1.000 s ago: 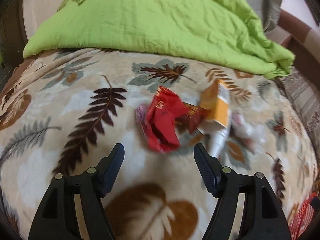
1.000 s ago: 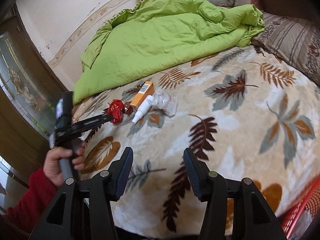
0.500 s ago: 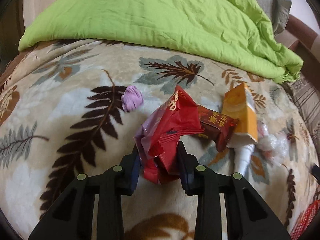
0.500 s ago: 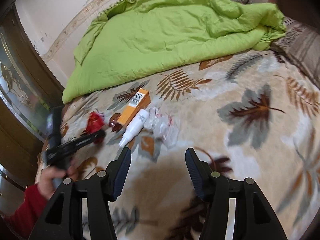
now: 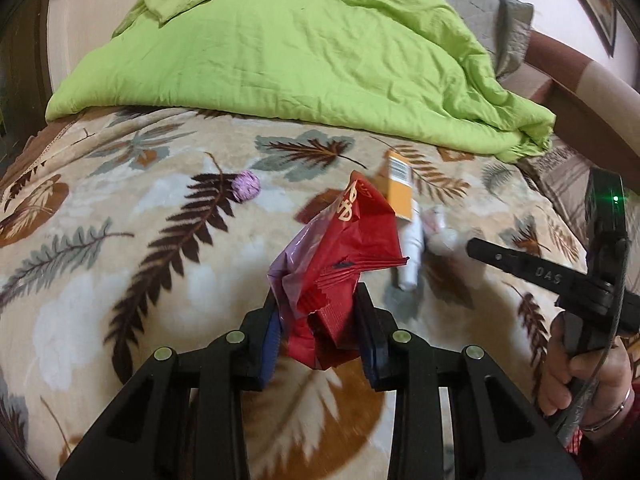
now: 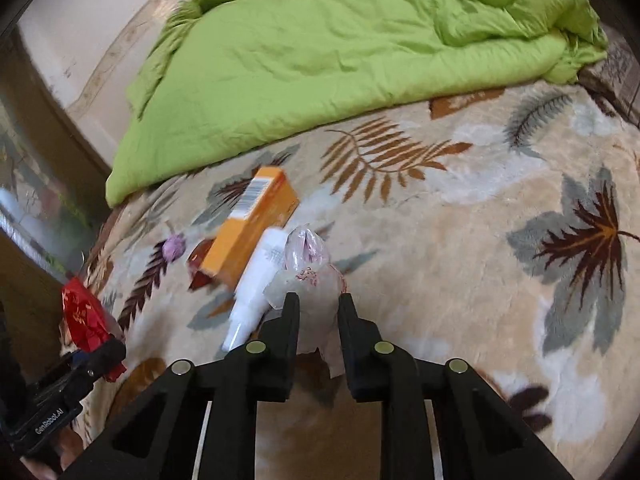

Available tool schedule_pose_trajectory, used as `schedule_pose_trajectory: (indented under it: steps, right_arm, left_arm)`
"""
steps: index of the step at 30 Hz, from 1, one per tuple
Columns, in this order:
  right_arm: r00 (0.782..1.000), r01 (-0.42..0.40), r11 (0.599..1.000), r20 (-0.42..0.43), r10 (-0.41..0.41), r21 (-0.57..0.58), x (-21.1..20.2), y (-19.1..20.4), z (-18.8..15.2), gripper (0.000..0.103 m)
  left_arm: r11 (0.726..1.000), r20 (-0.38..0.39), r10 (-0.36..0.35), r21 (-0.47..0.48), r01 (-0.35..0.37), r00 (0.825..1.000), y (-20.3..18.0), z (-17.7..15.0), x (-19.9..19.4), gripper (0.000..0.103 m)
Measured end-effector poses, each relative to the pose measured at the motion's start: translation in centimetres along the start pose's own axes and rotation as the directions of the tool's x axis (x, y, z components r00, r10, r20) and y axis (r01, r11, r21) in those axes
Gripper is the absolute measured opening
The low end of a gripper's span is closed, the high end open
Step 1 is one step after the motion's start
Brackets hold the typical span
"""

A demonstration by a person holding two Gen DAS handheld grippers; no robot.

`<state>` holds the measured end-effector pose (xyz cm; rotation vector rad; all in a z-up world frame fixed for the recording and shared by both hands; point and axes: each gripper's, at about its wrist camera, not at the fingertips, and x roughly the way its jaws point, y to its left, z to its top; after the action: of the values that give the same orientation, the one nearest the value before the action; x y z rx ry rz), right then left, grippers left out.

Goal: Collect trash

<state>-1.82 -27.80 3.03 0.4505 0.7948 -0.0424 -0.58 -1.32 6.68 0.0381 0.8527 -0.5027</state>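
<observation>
Gripping a crumpled red foil wrapper [image 5: 340, 264], my left gripper [image 5: 318, 334] fills lower centre; my right gripper [image 6: 318, 322] has fingers clamped on a clear plastic bag [image 6: 308, 280].

A big bed fills both views, covered by a soft leaf blanket [image 5: 120, 240]. A bright green quilt [image 6: 340, 52] lies bunched at the top. A pale wall [image 6: 92, 20] shows upper left

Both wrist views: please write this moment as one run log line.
left tongs: shut on red wrapper | right tongs: closing around clear plastic bag | orange box: on blanket
</observation>
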Motion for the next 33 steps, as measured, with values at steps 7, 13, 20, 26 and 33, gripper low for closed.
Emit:
schedule_pose_trajectory:
  steps: [7,13,20,26,33]
  right_arm:
    - [0.998,-0.018,0.999,0.059,0.02,-0.034,-5.6,1.5,-4.8,0.017]
    - [0.994,-0.023,0.999,0.109,0.027,-0.043,-10.3,2.5,-9.4,0.017]
    - [0.983,-0.042,0.999,0.177,0.047,-0.031,-13.1,2.7,-11.3,0.017]
    - [0.985,-0.057,0.998,0.163,0.058,-0.011,-12.8,2.2,-11.2,0.017]
    - [0.985,-0.053,0.999,0.162,0.054,-0.01,-12.7,2.1,-11.2,0.017]
  left_arm:
    - [1.0,0.013,-0.004,0.031,0.004,1.0,-2.1,-3.7,-2.9,0.032]
    - [0.999,0.031,0.022,0.047,-0.024,0.999,-3.5,-6.6,-5.1,0.032]
    - [0.99,0.107,0.09,0.101,-0.101,0.99,-5.3,-8.8,-6.4,0.032]
    - [0.977,0.152,0.133,0.149,-0.156,0.979,-5.9,-9.2,-6.0,0.032]
    - [0.975,0.142,0.144,0.151,-0.165,0.979,-5.8,-9.0,-5.3,0.032]
